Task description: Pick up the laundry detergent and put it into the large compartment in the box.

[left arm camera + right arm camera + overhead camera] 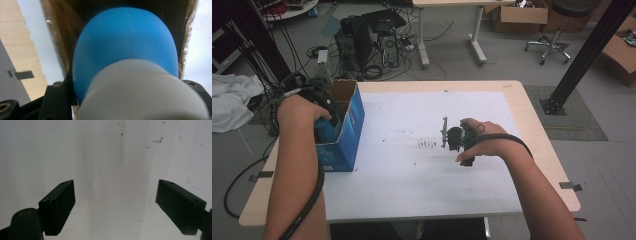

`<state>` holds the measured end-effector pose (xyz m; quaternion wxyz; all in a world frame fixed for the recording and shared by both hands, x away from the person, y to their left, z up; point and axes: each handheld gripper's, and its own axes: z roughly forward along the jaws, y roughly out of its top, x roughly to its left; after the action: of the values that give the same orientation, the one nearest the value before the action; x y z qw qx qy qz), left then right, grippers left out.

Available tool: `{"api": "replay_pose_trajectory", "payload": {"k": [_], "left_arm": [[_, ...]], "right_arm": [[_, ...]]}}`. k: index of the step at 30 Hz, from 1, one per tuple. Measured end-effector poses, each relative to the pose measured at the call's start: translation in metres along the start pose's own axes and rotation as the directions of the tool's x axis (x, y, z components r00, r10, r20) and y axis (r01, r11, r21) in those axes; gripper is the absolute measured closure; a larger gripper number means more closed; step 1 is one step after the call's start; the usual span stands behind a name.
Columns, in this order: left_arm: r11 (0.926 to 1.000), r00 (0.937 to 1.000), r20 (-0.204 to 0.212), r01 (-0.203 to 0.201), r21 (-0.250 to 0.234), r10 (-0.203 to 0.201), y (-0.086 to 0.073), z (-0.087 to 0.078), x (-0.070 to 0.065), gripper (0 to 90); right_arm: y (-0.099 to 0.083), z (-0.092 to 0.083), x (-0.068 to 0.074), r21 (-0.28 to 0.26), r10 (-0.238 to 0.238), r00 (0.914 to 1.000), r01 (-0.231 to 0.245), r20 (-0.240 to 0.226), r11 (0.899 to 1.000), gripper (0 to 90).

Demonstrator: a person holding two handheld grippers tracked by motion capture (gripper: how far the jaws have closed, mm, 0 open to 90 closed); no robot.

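A blue bottle point(125, 42) with a white cap point(142, 90) sits between the black jaws of my left gripper point(127, 96), which is shut on it. In the high view the left hand holds that bottle point(325, 131) down inside an open blue cardboard box point(355, 120) at the table's left edge; the hand and the box wall hide the jaws. My right gripper point(446, 133) rests near the middle of the table, pointing left. Its jaws stand wide open point(115, 202) above the white sheet point(105, 150), with nothing between them.
The white sheet point(412, 175) covers most of the wooden table point(537, 130) and carries small dark marks point(427, 145). A black cable point(309, 200) trails along the left forearm. Beyond the table are computer towers point(367, 45), cables, a desk and a chair.
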<state>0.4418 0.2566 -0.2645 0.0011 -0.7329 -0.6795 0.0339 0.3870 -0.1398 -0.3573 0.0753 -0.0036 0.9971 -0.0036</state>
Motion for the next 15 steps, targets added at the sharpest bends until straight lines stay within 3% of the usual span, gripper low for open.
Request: {"api": "replay_pose_trajectory", "payload": {"k": [15], "left_arm": [[0.9999,0.9999,-0.011,-0.005,0.016,0.005,0.001,0.024,0.001,40.6]], "right_arm": [[-0.001,0.002,0.000,-0.004,0.005,1.0000,-0.005,-0.003,1.000,16.3]]}}
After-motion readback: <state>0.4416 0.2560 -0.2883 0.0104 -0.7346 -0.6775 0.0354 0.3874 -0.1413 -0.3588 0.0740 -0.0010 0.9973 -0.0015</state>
